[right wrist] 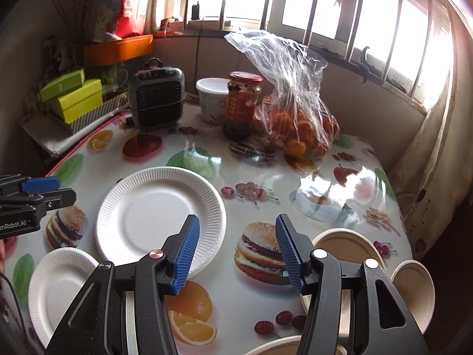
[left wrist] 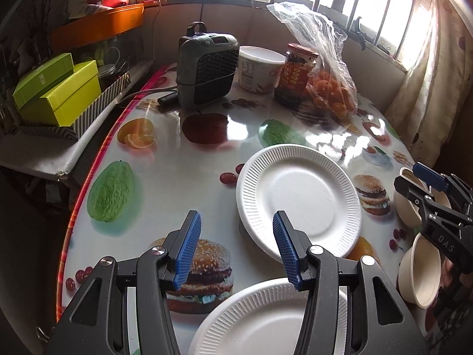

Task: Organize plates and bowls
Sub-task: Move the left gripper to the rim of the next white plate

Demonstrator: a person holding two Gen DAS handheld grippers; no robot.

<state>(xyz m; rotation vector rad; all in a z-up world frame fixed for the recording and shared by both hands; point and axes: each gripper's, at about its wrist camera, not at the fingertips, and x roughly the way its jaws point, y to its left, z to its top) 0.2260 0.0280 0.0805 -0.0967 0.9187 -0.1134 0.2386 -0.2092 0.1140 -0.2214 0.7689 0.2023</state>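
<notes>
A large white paper plate (left wrist: 298, 201) (right wrist: 159, 213) lies on the fruit-print tablecloth. A smaller white paper plate (left wrist: 266, 319) (right wrist: 59, 284) lies nearer, by the front edge. My left gripper (left wrist: 236, 217) hovers open over the cloth between the two plates, nothing between its blue pads. It shows at the left edge of the right wrist view (right wrist: 63, 190). Beige paper bowls (right wrist: 348, 245) (right wrist: 414, 290) (left wrist: 414, 272) sit at the right. My right gripper (right wrist: 236, 220) hangs open above the printed burger, left of the bowls, and holds nothing. It shows at the right of the left wrist view (left wrist: 406, 177).
At the back of the table stand a grey heater (left wrist: 207, 65), a white tub (left wrist: 258, 68), a red-lidded jar (left wrist: 295, 74) and a plastic bag of oranges (left wrist: 331, 88). Green boxes (left wrist: 59, 91) sit on a shelf past the table's left edge. A curtain (right wrist: 428, 162) hangs at the right.
</notes>
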